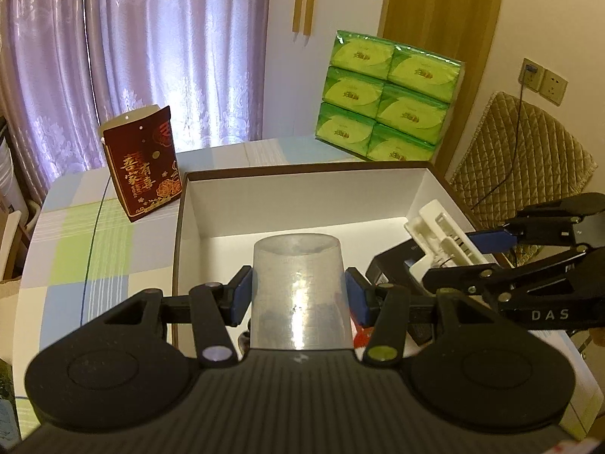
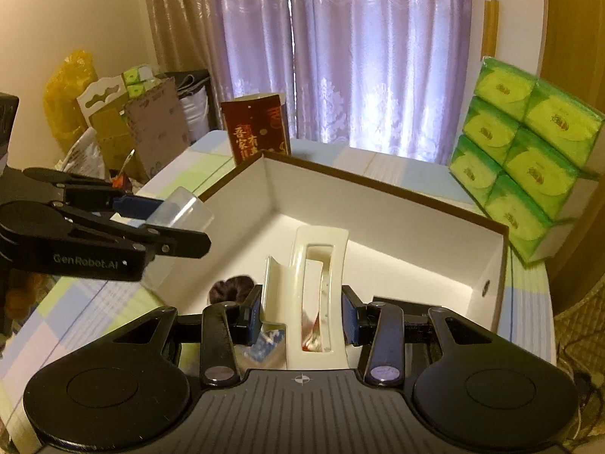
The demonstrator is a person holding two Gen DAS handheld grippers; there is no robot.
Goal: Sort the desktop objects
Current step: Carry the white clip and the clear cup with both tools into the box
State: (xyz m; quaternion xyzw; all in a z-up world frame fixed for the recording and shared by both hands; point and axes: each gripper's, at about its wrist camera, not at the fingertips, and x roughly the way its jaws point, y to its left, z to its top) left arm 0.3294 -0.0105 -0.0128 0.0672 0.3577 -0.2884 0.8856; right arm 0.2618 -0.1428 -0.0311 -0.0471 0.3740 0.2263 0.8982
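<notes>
- Left gripper (image 1: 298, 295) clamped on one clear plastic cup (image 1: 300, 291), blue pads touching both sides; cup held above the near part of the box, centre of the left wrist view.
- Right gripper (image 2: 302, 312) closed on one cream hair claw clip (image 2: 315, 291), held over the box interior, centre of the right wrist view.
- One open box (image 1: 302, 193), white inside, dark rim, middle of both views.
- Inside the box: one dark hair scrunchie (image 2: 228, 289) at lower left, one black flat item (image 2: 406, 308) at lower right, something red and white under the clip, too hidden to name.
- One dark red gift bag (image 1: 141, 164) with gold characters, upright, just beside the box's far left corner.
- One pack of six green tissue packets (image 1: 385, 96), stacked two by three, upper right, behind the box.
- Table (image 1: 87, 242) covered in checked cloth: green, blue, white squares.
- Room: purple curtains (image 1: 151, 45) across the back, wooden door (image 1: 442, 3) upper right, one quilted chair back (image 1: 522, 159) at right, wall sockets (image 1: 542, 79) above it.
- Cardboard pieces (image 2: 151, 128) and one yellow bag (image 2: 66, 90) piled upper left in the right wrist view.
</notes>
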